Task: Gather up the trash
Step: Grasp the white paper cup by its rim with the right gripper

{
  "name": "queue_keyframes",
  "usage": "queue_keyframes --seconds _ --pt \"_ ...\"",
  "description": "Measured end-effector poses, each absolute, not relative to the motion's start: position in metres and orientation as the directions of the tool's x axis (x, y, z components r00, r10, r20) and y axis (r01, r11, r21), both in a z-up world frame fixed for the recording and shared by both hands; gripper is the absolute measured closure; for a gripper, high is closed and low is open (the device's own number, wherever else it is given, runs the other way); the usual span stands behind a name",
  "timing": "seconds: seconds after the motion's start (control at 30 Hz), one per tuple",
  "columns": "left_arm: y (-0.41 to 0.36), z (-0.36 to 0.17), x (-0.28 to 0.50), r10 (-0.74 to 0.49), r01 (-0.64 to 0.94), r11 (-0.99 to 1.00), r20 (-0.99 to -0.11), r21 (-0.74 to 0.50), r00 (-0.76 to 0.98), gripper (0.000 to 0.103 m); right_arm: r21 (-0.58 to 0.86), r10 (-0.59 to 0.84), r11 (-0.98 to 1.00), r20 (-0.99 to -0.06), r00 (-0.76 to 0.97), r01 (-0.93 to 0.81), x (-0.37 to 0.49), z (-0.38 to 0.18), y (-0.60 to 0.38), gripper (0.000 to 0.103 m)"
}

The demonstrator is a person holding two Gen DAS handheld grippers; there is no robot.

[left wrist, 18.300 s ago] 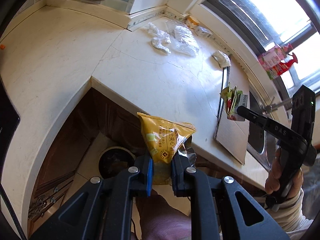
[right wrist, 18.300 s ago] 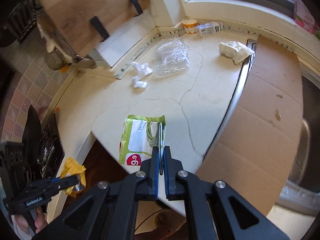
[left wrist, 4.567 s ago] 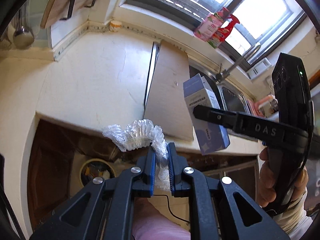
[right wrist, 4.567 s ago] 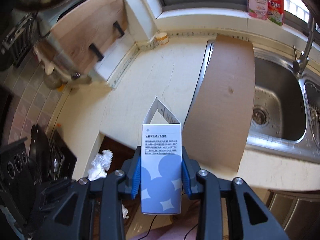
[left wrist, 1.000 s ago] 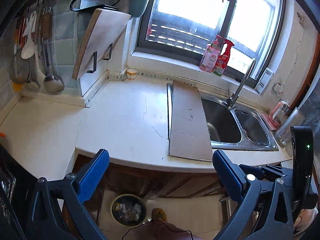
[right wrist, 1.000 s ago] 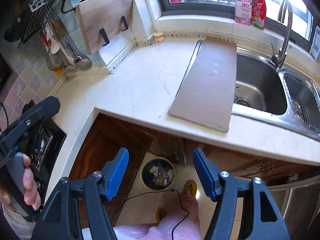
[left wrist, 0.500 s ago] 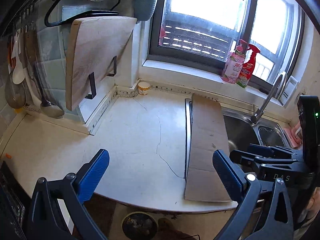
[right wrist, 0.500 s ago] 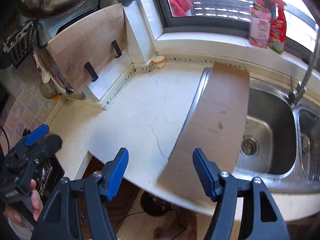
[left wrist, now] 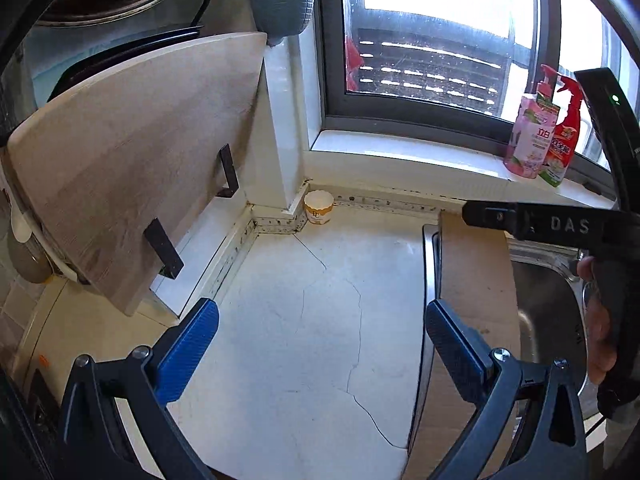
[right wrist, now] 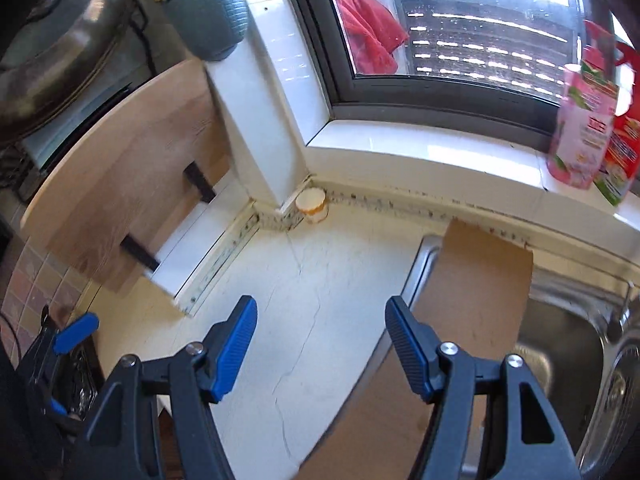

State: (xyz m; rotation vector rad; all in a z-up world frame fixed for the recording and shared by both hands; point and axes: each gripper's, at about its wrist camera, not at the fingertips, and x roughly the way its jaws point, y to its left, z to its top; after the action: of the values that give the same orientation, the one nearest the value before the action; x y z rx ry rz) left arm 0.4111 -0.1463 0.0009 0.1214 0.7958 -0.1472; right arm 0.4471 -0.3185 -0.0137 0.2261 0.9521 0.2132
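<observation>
A small white and orange paper cup [left wrist: 319, 208] stands in the far corner of the cream counter [left wrist: 312, 320], against the wall under the window; it also shows in the right wrist view [right wrist: 311, 205]. My left gripper [left wrist: 320, 324] is open and empty above the counter, well short of the cup. My right gripper [right wrist: 320, 320] is open and empty too, facing the same corner. The right gripper's body [left wrist: 560, 224] shows at the right of the left wrist view.
A brown cardboard sheet [right wrist: 460, 320] lies over the left edge of the steel sink [right wrist: 568, 344]. A wooden cutting board [left wrist: 132, 160] leans on brackets at the left. Two spray bottles [left wrist: 544, 136] stand on the window sill. A stove [right wrist: 76, 368] is at the far left.
Both grippers have moved forward over the counter towards the far corner; the cup looks larger. The floor bin is out of view. Both stay open.
</observation>
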Motion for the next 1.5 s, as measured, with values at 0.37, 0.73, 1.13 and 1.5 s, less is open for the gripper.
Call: queue_keyframes --seconds 0.37,0.73,1.13,1.5 --pt "-0.140 -0.069 0.516 0.039 0.006 0.998 -0.791 0.055 0.610 0.001 0.424 0.396 0.905 -0.817 0.420 -0.030 0.618 -0.115 -0.303 0.047" --pt "-0.108 -0.130 0.548 0.094 -0.076 0.995 -0.840 0.063 0.534 0.001 0.478 0.429 0.876 -0.836 0.344 0.069 0.704 -0.195 -0.270 0.065" --pt "-0.086 -0.149 0.549 0.125 -0.118 0.990 -0.852 0.075 0.509 0.001 0.369 0.341 0.929 -0.881 0.328 0.026 0.696 -0.201 -0.249 0.102" --pt "-0.086 -0.124 0.486 0.072 -0.084 0.996 -0.845 0.032 0.530 0.001 0.347 0.332 0.937 -0.865 0.376 -0.032 0.591 -0.133 -0.274 0.102"
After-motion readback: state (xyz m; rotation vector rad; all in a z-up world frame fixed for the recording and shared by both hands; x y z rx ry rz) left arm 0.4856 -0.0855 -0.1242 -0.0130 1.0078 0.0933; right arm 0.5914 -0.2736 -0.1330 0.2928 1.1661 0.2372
